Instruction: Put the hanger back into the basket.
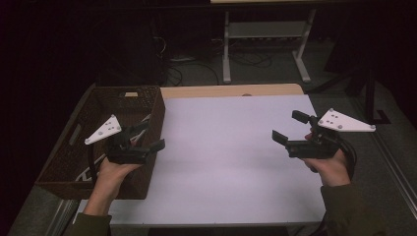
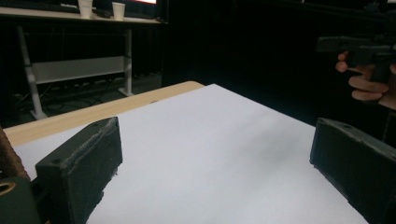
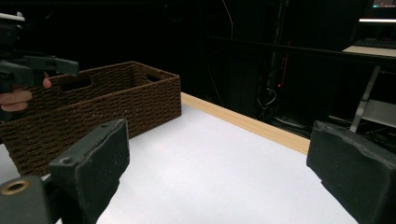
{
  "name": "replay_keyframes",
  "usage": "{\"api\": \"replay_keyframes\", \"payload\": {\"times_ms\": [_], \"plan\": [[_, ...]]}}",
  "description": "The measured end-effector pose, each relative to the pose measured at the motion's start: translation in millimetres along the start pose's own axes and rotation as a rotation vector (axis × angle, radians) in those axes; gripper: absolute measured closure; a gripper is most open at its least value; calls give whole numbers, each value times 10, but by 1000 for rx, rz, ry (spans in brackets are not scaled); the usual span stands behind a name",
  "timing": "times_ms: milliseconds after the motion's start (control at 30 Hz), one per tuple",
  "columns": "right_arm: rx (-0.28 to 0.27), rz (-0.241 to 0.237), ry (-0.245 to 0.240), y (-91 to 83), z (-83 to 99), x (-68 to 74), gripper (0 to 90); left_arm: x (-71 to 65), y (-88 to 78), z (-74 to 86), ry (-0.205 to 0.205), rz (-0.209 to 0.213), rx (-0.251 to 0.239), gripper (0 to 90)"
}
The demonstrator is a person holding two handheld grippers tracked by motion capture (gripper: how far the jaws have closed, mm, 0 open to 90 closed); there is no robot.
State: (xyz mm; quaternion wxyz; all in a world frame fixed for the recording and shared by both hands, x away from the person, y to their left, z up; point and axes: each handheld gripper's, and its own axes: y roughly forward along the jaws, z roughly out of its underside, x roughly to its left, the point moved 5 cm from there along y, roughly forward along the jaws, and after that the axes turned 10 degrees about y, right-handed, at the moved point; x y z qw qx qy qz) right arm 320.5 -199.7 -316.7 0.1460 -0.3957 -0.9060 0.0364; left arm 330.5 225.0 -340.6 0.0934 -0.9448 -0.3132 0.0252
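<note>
**A:** Jaws stand wide apart on both tools, nothing between them: the left gripper (image 1: 147,135) hangs over the near right edge of the woven basket (image 1: 64,147), the right gripper (image 1: 290,129) hovers above the far right side of the white sheet (image 1: 226,152) covering the counter (image 1: 231,90).

**B:** So the basket is the nearest thing to the work?

**A:** It sits at the counter's left end, dark brown wicker, with handle slots in its walls. Something pale lies inside near the person's left hand (image 1: 115,169), but it is too dim to name.

**B:** How would you handle the reach well, judging from here?

**A:** The left tool looks best placed. I would tip it down over the rim, keeping the jaws clear of the wicker wall so they do not snag the weave, and close only once the pale item sits squarely between them.

**B:** And the right hand (image 1: 334,167)?

**A:** Well apart from the basket. It could wait over the sheet, ready to steady the basket's right wall if the pull drags it.
</note>
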Motion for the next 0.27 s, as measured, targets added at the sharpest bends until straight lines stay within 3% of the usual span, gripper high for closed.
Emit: {"api": "replay_keyframes", "payload": {"times_ms": [267], "plan": [[1, 0, 2, -5, 7, -9, 54, 1, -7, 19, 10, 3, 5, 22]]}}
